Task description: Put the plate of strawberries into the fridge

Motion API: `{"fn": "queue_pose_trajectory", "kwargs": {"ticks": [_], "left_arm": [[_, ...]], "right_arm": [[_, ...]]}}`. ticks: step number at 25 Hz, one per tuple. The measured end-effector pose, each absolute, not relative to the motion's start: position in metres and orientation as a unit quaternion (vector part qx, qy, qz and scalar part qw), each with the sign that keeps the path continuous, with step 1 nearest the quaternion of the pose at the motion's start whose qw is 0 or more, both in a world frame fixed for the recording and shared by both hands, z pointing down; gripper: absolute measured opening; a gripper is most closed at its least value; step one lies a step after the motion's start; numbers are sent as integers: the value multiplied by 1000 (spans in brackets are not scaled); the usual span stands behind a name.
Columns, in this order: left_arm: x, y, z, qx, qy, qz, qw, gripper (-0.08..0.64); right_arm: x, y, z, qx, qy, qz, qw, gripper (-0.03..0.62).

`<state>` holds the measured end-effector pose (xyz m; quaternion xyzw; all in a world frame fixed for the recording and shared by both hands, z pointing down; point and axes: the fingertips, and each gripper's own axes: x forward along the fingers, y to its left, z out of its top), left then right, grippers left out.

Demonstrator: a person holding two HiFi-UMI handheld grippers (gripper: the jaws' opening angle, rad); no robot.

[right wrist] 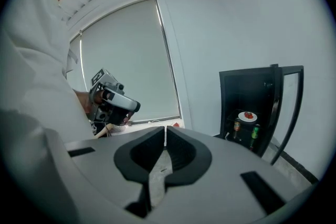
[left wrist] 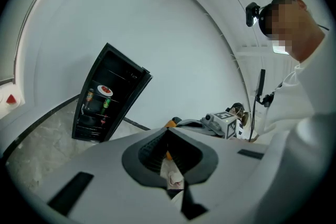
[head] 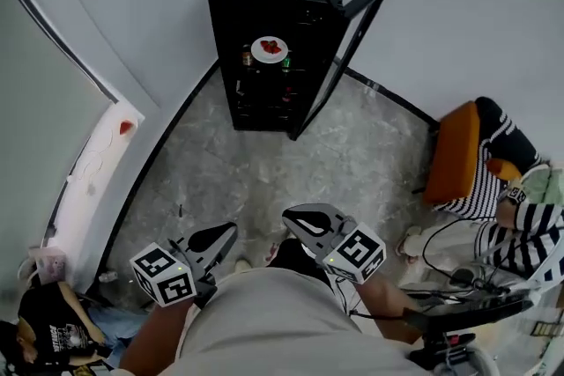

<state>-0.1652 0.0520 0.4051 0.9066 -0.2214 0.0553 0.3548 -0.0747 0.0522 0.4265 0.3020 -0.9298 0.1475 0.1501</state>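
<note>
A black fridge (head: 269, 22) stands against the far wall with its glass door (head: 345, 57) swung open to the right. The white plate of strawberries (head: 270, 48) rests on an upper shelf inside, also seen in the left gripper view as the plate (left wrist: 105, 90) and in the right gripper view as the plate (right wrist: 247, 116). My left gripper (head: 225, 231) and right gripper (head: 293, 217) hang close to my body, far from the fridge. Both are shut with nothing between the jaws, the left gripper (left wrist: 167, 132) and right gripper (right wrist: 165, 131) showing tips pressed together.
Bottles (head: 247, 57) stand on the fridge shelves beside and below the plate. A person in a striped top (head: 502, 180) sits by an orange seat (head: 454, 154) at the right. A white sill (head: 101, 158) runs along the left. Cables and gear (head: 458, 304) lie at bottom right.
</note>
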Motion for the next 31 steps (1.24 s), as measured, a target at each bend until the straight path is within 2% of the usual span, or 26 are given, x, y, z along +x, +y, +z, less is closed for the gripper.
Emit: {"fn": "queue_pose_trajectory", "kwargs": {"ticks": [11, 31], "left_arm": [[-244, 112, 420, 906, -227, 53, 354, 12], [-252, 161, 441, 901, -235, 64, 359, 12]], "right_arm": [[-162, 129, 426, 292, -933, 135, 164, 18], [-175, 182, 429, 290, -933, 135, 166, 17]]}}
